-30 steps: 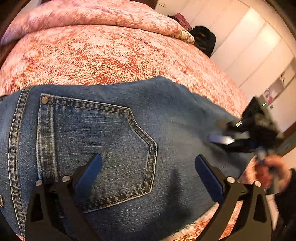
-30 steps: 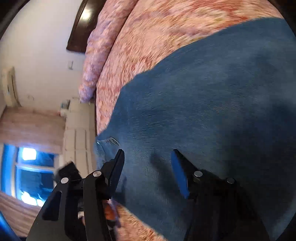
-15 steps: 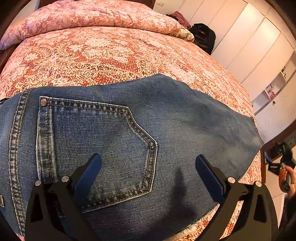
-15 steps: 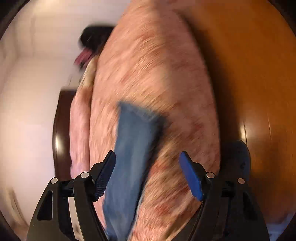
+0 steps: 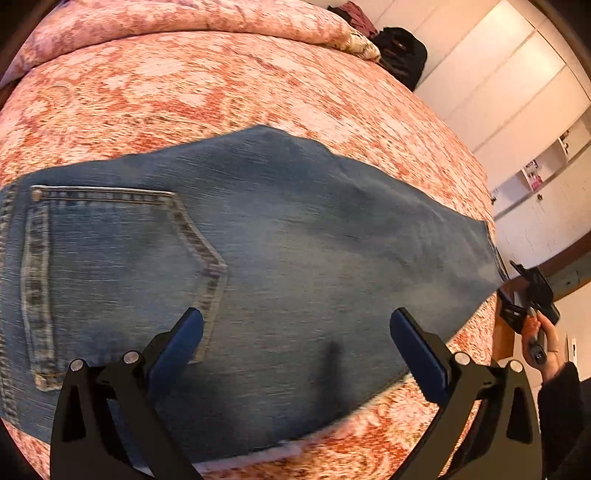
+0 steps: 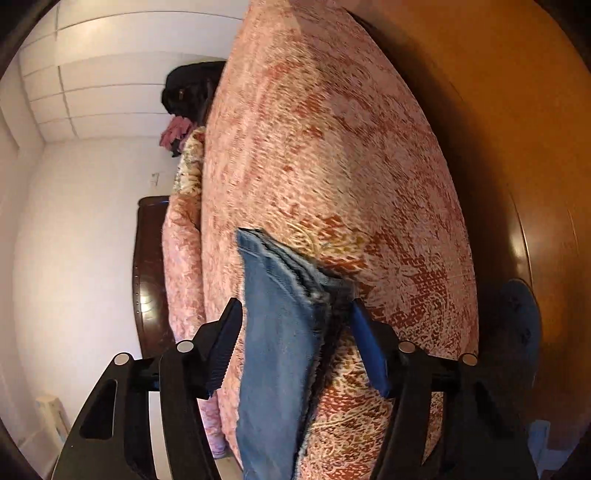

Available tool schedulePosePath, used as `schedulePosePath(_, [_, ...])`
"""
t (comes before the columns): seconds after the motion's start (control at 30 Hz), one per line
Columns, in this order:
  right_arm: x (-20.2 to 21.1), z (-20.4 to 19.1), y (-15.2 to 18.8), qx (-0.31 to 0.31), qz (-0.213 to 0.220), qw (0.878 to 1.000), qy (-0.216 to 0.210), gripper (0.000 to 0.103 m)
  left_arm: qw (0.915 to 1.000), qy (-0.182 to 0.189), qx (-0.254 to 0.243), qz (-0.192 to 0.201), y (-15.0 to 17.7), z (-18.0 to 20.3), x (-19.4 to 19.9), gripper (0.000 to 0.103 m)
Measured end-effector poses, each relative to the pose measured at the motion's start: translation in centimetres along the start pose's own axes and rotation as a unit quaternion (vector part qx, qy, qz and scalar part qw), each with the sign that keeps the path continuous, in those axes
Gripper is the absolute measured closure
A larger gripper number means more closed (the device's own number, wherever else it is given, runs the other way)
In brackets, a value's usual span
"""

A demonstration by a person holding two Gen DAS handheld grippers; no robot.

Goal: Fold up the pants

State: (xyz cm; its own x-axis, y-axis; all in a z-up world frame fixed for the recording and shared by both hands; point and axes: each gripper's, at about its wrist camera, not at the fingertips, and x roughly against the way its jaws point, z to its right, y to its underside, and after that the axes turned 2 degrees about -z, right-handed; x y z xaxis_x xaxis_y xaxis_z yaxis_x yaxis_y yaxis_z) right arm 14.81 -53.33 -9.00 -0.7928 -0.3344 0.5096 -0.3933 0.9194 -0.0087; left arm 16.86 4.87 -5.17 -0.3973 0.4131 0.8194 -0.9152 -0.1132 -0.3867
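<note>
Blue jeans lie flat on the pink and orange bedspread, back pocket up at the left, legs running to the right. My left gripper is open and empty, just above the seat of the jeans. My right gripper is open, its jaws standing either side of the frayed leg hems at the bed's edge, not closed on them. It also shows in the left wrist view, held by a hand at the far right.
Pillows lie under the bedspread at the head of the bed. A black bag sits beyond the far corner. White wardrobe doors stand at the right. Wooden floor lies beside the bed.
My right gripper left the middle of the jeans and swung out to the leg hems at the bed's edge. My left gripper rose and shifted slightly right over the jeans.
</note>
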Motion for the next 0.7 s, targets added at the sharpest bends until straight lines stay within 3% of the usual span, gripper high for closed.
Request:
schedulePosePath(0.1, [-0.1, 0.2, -0.1, 0.002, 0.001, 1.000, -0.001, 0.044, 0.9999, 0.008, -0.006, -0.005, 0.0, 0.8, -0.4, 0.002])
schedulePosePath(0.17, [0.1, -0.2, 0.0, 0.013, 0.001, 1.000, 0.004, 0.055, 0.9999, 0.009, -0.009, -0.007, 0.1, 1.1, -0.5, 0.002])
schedulePosePath(0.23, [0.3, -0.9, 0.0, 0.037, 0.002, 0.999, 0.018, 0.077, 0.9999, 0.008, -0.010, -0.009, 0.2, 1.2, -0.5, 0.002])
schedulePosePath(0.43, [0.8, -2.6, 0.2, 0.086, 0.003, 0.996, 0.018, 0.081, 0.9998, 0.019, -0.008, -0.006, 0.2, 1.6, -0.3, 0.002])
schedulePosePath(0.57, [1.1, -3.9, 0.9, 0.102, 0.008, 0.995, 0.001, 0.082, 0.9990, 0.019, -0.038, -0.012, 0.6, 2.8, -0.7, 0.002])
schedulePosePath(0.7, [0.8, -6.3, 1.9, 0.130, -0.003, 0.991, -0.018, 0.082, 0.9991, 0.024, -0.029, -0.017, 1.1, 2.4, -1.2, 0.002])
